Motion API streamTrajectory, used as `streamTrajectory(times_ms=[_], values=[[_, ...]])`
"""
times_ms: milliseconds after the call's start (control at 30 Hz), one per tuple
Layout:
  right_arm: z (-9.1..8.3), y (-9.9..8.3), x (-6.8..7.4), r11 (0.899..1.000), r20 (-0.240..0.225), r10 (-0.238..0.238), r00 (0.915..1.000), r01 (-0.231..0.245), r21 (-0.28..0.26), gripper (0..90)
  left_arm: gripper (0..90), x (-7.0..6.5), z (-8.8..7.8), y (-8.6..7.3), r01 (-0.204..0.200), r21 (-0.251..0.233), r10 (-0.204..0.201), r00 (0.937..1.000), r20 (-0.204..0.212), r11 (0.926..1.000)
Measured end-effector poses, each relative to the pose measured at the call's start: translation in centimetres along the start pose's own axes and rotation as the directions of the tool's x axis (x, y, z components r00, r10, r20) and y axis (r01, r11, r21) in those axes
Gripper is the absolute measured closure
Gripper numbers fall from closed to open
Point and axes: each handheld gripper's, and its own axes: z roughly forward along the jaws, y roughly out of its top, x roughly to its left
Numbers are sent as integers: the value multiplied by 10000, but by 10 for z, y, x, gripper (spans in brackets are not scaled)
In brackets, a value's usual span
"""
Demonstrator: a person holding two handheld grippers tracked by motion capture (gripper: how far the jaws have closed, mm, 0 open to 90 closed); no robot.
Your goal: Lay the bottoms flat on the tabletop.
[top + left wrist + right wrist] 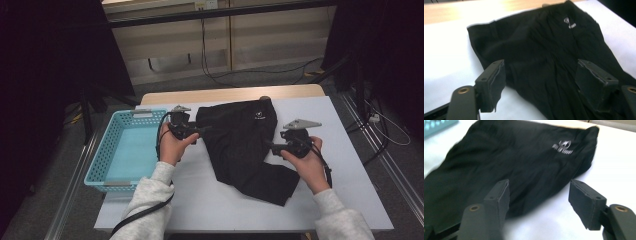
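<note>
So we've got a black fabric garment with a small white logo [247, 145] lying crumpled roughly in the centre of the high view, on a white table top w/ a light wood strip along the far edge [345, 165]. Looks like shorts or smth similar, can't tell for sure. The logo end sits toward the top of the frame, and one flap trails off to the lower right.

Left gripper [202, 129] is at the garment's left edge, centre-left of the frame, held by the left hand [172, 145]. In the left gripper view its jaws stand wide apart, the black cloth [544, 57] lying between and past them, but the pads aren't pressing on it, so it's open and gripping nothing.

Right gripper [269, 145] is at the cloth's right edge, centre-right of the frame, in the right hand [307, 160]. Same story in the right gripper view: jaws spread wide, the garment [519, 162] ahead of them and to the left, bare white table under the right-hand jaw. Open, nothing clamped.

Both forearms come in from the bottom in light grey sleeves [150, 200].

Off to the left of the frame, just beside the left hand, there's a light blue plastic basket w/ perforated sides [100, 160], sitting at the table's left edge. A corner of it also peeks in at the upper left of the right gripper view.
</note>
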Motion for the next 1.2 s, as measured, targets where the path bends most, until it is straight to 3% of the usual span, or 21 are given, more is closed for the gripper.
streamTrajectory(times_ms=[100, 267, 367, 533, 733, 1200], values=[[-6, -12, 10, 9995, 35, -308, 9995, 308, 67, 311, 223, -4, -1, -9, -140, 140, 139, 9999, 82, 9998], [-12, -26, 14, 9998, -170, -157, 9997, 160, 154, 302, 211, -8, -4, -21, -265, 166, 262, 9995, 155, 9995], [-12, -28, 19, 9998, -291, -127, 9995, 132, 172, 299, 209, -8, -4, -25, -433, 356, 427, 9989, 176, 9984], [-8, -28, 28, 9986, -653, -512, 9966, 521, 124, 274, 202, -10, -5, -27, -435, 242, 428, 9988, 256, 9988], [-5, -30, 29, 9988, -648, -412, 9970, 429, 238, 256, 202, -13, -5, -28, -691, 286, 685, 9974, 209, 9972], [-12, -31, 40, 9979, -932, -599, 9938, 620, 196, 276, 201, -16, -6, -32, -686, 272, 678, 9973, 279, 9973]])
